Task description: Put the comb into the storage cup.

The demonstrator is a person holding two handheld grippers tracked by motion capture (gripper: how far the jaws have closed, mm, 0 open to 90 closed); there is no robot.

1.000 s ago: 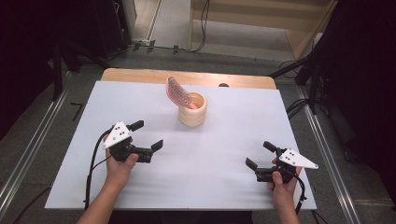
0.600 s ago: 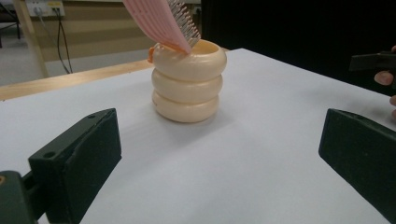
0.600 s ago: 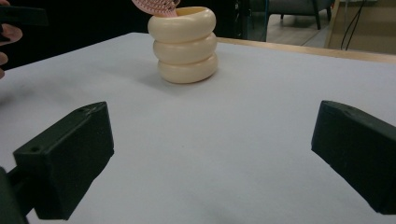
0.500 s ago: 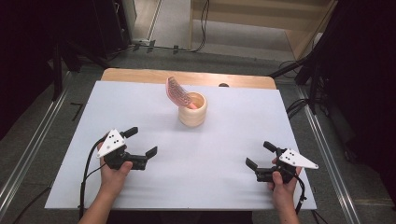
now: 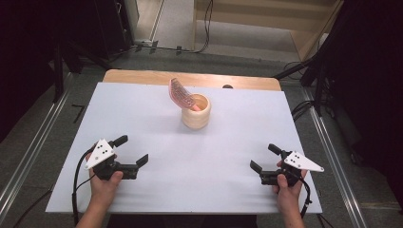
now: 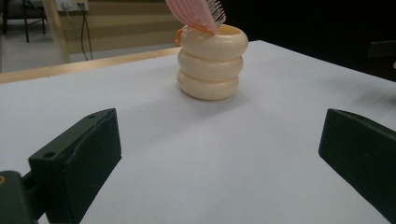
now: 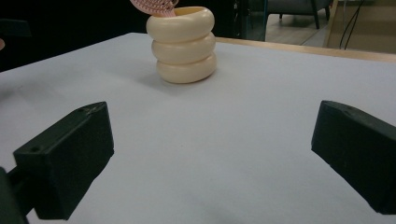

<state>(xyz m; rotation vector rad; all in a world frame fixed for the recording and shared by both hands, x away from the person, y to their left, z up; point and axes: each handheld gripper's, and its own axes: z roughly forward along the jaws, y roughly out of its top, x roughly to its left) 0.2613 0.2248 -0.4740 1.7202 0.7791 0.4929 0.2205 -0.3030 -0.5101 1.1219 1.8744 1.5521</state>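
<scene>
Cream holder [image 5: 196,113] with the three stacked rings sits toward the far middle of the white table [image 5: 142,118], and a pink brush [image 5: 180,93] is stuck in it, head up and leaning out over the rim to the left in the high view. Left gripper [image 5: 131,153] is down at the near left of the table, held just over the surface with its jaws spread wide and nothing between them. Right gripper [image 5: 264,157] is at the near right, same deal: jaws apart, empty. Both are well apart from the holder and neither touches it. From the left gripper view the holder [image 6: 212,63] sits straight ahead between the two jaws, with the brush bristles [image 6: 198,11] poking out the top; the right gripper view has the holder [image 7: 183,43] a bit left of centre.
</scene>
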